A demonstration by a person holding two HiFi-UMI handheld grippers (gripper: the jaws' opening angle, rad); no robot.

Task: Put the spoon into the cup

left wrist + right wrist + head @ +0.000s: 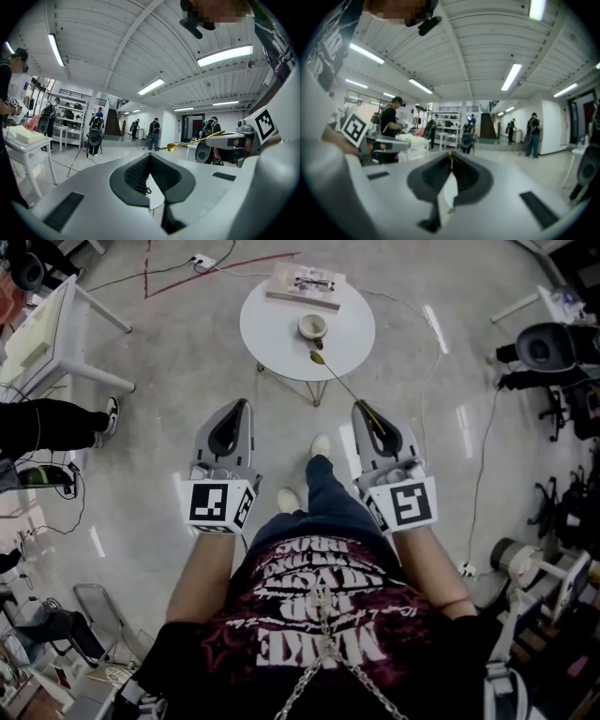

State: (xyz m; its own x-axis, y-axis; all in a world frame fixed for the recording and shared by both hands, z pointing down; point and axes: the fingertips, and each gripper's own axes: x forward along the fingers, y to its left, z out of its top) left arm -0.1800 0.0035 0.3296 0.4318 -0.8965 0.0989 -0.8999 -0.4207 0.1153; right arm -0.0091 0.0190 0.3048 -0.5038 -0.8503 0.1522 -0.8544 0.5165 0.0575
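Observation:
A small white cup (312, 326) stands on the round white table (272, 334) ahead of me. My right gripper (358, 406) is shut on the handle end of a thin golden spoon (339, 381). The spoon's bowl reaches over the table's near edge, short of the cup. In the left gripper view the spoon (194, 141) sticks out leftward from the right gripper's tip. My left gripper (244, 402) is held level beside it, off the table, its jaws closed together with nothing in them. In the right gripper view only the closed tip of the right gripper (451, 153) shows.
A flat wooden board with a pair of glasses (305, 284) lies at the table's far side. A white side table (42, 329) and a person's legs (56, 423) are at left. Cables cross the floor. Chairs and gear (548, 348) crowd the right.

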